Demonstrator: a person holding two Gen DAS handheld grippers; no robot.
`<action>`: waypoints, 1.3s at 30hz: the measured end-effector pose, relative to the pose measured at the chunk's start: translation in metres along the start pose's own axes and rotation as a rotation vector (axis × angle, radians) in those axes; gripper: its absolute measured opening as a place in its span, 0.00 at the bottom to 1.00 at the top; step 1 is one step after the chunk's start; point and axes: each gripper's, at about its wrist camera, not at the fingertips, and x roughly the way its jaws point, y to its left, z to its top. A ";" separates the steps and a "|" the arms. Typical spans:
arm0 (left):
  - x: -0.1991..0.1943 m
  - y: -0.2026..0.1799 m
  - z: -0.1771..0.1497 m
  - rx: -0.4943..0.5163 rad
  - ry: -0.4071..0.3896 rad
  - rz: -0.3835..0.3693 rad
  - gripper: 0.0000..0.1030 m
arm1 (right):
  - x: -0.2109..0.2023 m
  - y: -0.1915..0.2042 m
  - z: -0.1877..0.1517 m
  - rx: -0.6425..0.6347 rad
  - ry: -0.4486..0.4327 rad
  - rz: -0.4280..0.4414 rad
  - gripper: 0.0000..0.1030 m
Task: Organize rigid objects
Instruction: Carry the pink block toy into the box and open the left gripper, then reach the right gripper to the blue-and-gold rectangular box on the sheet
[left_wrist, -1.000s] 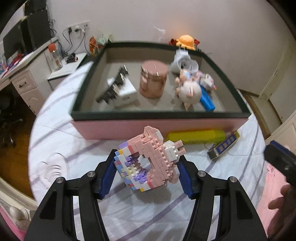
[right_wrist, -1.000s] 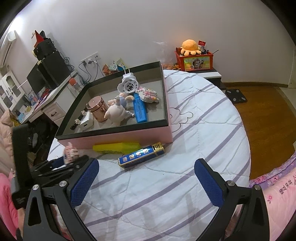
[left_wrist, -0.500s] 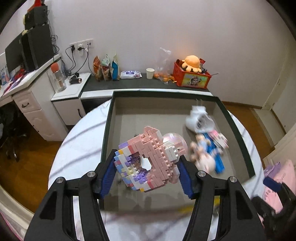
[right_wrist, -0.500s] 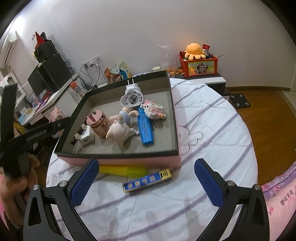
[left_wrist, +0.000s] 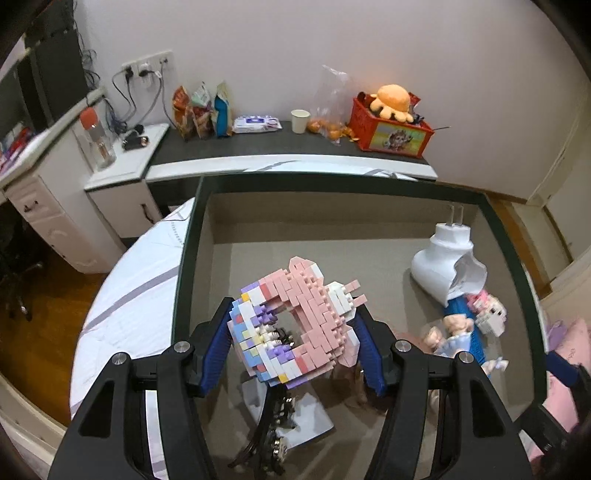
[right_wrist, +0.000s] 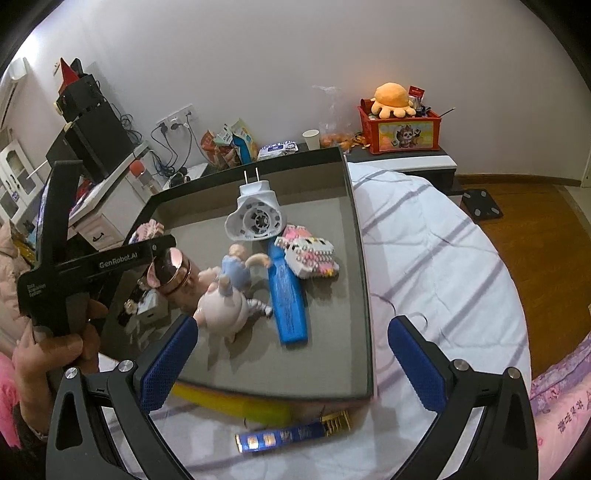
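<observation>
My left gripper (left_wrist: 295, 343) is shut on a pink, white and purple block-built donut toy (left_wrist: 295, 321) and holds it above the left part of the dark-rimmed box (left_wrist: 192, 236). In the right wrist view the left gripper (right_wrist: 147, 240) hangs over the box's left side (right_wrist: 358, 258). The box holds a white plug device (right_wrist: 256, 218), a blue bar (right_wrist: 290, 299), a pig figure (right_wrist: 221, 310), a block kitten (right_wrist: 310, 254) and a copper tin (right_wrist: 173, 273). My right gripper (right_wrist: 291, 365) is open and empty above the box's near edge.
A yellow bar (right_wrist: 240, 406) and a blue-and-gold bar (right_wrist: 291, 437) lie on the striped sheet in front of the box. A dark shelf with snacks, a cup and a red crate (left_wrist: 388, 129) runs behind the box. A white desk (left_wrist: 44, 206) stands at left.
My left gripper has carried the block donut from in front of the box to above its inside. My right gripper has moved forward, closer to the box's near edge.
</observation>
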 end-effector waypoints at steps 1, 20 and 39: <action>0.000 -0.001 0.001 0.007 -0.003 0.013 0.60 | 0.004 -0.001 0.003 0.001 0.003 -0.002 1.00; 0.017 -0.013 0.010 0.058 0.057 0.064 0.87 | 0.028 0.003 0.030 -0.008 0.007 -0.016 1.00; -0.114 -0.007 -0.074 -0.033 -0.141 0.009 1.00 | -0.047 0.005 -0.002 0.001 -0.085 -0.035 1.00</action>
